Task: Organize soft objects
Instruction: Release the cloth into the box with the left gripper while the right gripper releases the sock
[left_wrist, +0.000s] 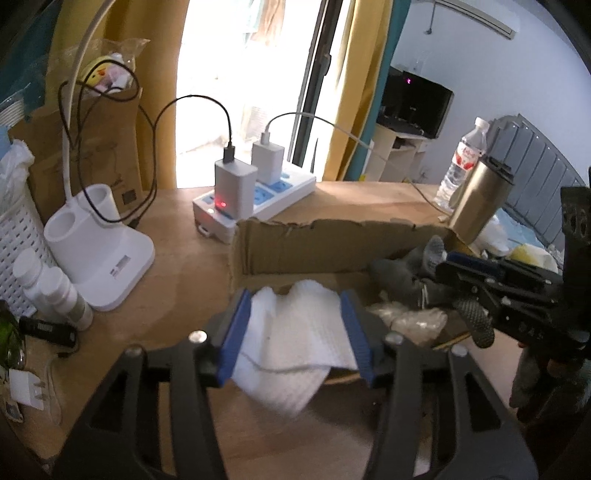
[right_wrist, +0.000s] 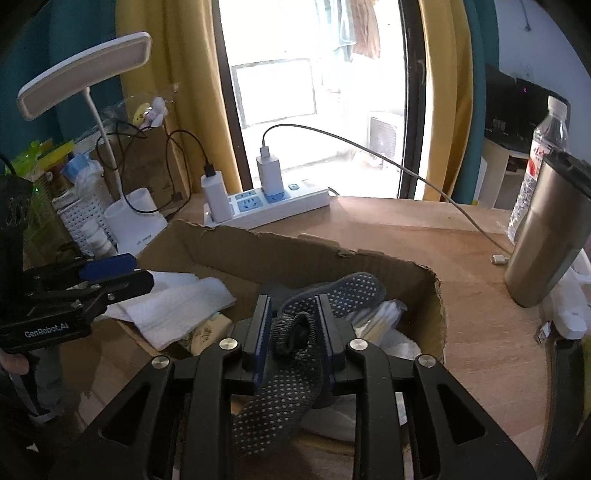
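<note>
Cloth (left_wrist: 291, 332), limp and light, lies loose between my left tool (left_wrist: 295, 332); right tool (right_wrist: 293, 330) narrowly brackets a floppy sock (right_wrist: 291, 354), twelve o'clock over the box (right_wrist: 295, 254).

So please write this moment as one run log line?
left gripper: around white cloth, over cardboard box | right gripper: around grey sock, over same box | grip on each: cannot tell

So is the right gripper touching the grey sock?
Touching: the right wrist view shows the right gripper with the grey sock bunched between both fingers.
</note>
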